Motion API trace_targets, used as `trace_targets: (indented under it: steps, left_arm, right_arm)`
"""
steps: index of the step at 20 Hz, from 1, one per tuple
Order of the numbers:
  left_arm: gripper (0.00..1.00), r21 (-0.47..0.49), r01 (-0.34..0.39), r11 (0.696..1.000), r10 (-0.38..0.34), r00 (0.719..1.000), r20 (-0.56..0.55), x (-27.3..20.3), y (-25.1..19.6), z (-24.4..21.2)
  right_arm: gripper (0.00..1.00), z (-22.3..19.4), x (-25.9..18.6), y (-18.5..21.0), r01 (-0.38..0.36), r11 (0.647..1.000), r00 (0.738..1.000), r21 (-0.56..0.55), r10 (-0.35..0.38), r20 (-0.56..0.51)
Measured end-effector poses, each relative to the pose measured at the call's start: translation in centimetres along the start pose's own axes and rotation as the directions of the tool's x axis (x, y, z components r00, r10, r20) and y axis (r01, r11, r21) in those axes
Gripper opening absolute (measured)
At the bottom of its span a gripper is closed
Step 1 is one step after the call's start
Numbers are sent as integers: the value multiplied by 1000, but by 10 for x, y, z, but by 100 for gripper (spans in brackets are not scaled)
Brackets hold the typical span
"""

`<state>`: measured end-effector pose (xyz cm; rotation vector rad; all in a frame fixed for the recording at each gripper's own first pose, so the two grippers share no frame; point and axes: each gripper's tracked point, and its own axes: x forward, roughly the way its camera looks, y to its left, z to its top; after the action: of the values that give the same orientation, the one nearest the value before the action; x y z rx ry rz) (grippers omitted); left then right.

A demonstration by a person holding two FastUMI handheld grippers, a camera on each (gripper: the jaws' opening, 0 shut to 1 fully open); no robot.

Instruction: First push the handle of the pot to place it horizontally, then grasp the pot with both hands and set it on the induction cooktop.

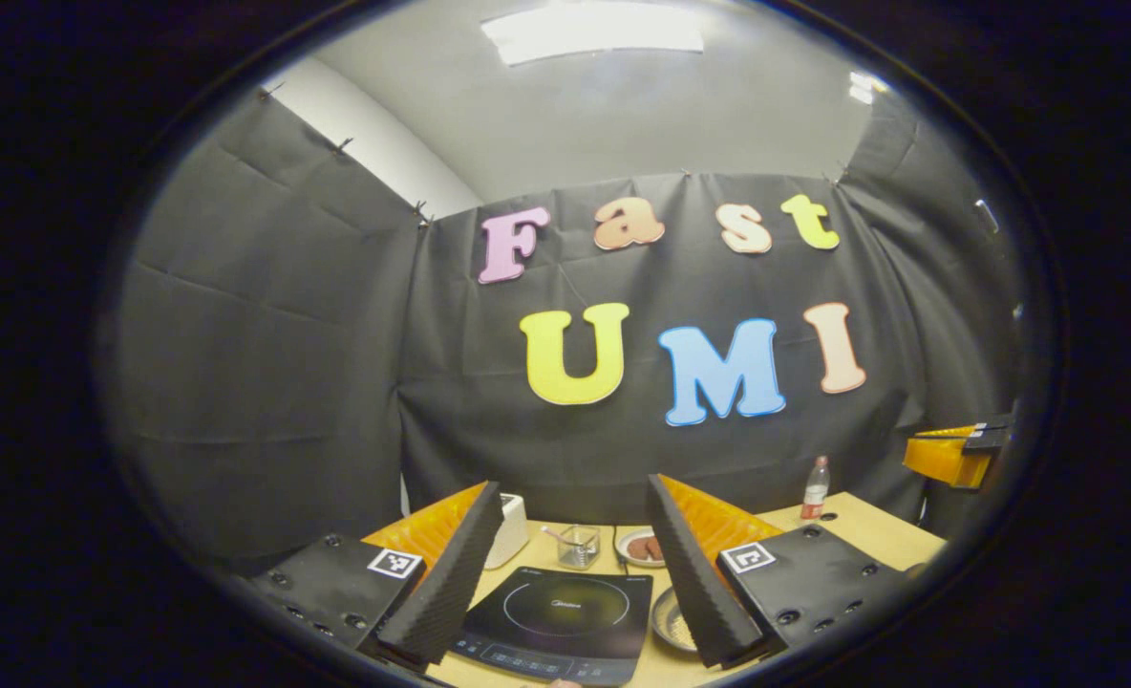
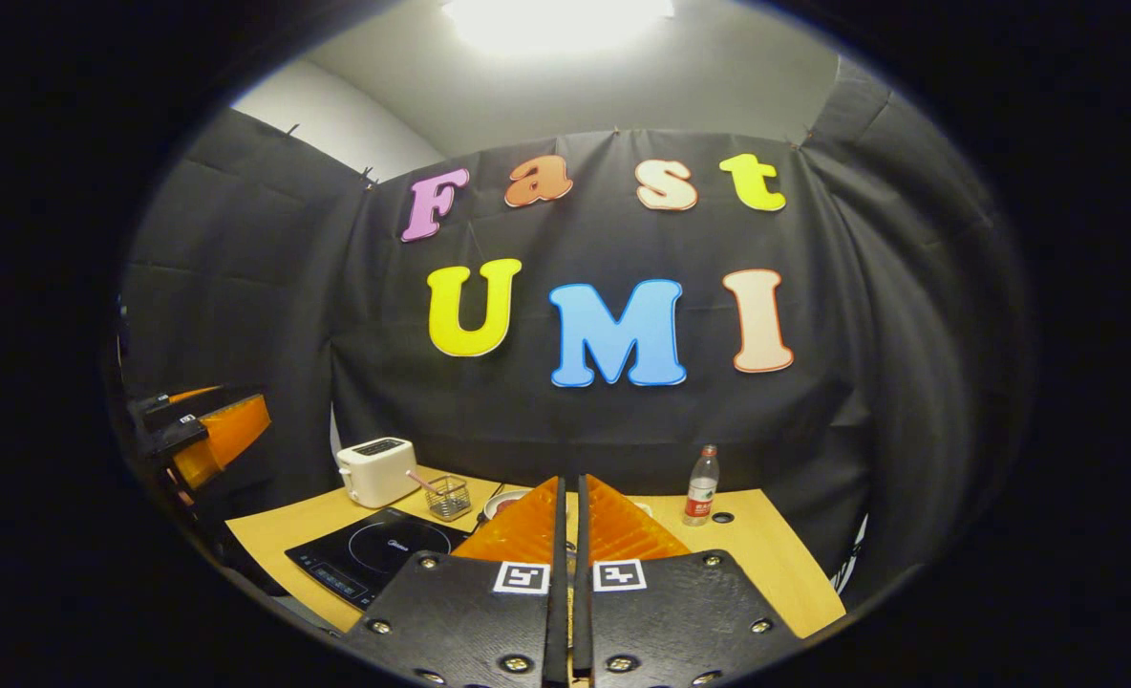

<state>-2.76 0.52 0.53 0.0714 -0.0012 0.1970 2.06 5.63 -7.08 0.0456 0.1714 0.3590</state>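
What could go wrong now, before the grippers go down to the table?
1. The plastic bottle stands upright near the table's far edge; a sweeping right gripper might tip it.
2. A wire basket and a toaster crowd the induction cooktop, so a wide move there may knock them.
3. The left gripper hangs open above the cooktop and could strike its glass if lowered fast.

I see the cooktop (image 1: pixel 558 612) w/ a glossy black glass-like top. Surface (image 2: pixel 766 564) looks like smooth, pale wood, matt. My left fingers (image 1: pixel 451 583) carry ribbed matt black pads, orange plastic behind. Toaster (image 2: pixel 375 470) is smooth white plastic. Bottle (image 2: pixel 701 486) is clear plastic. Small basket (image 2: pixel 448 496) looks like wire mesh.
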Motion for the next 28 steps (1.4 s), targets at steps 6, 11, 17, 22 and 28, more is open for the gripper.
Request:
trace_targets:
  steps: [6,11,17,22,28]
  left_arm:
    - [98,5,-30,1000,30,1000,-2,17,22,-3]
    - [94,-8,-39,999,39,999,-3,41,43,-9]
    - [98,-14,-65,998,65,998,-6,58,72,-17]
    - [98,-18,-88,996,87,996,-27,73,95,-31]
    - [98,-26,-99,995,98,994,-50,91,116,-49]
  right_arm:
    - [2,-31,25,42,-121,993,988,11,122,-91]
    - [2,-64,43,80,-220,976,959,-3,215,-182]
    - [3,-106,56,115,-306,952,904,17,296,-309]
    - [3,-148,63,138,-363,931,842,31,342,-417]
    - [2,-195,63,160,-429,903,766,11,371,-525]
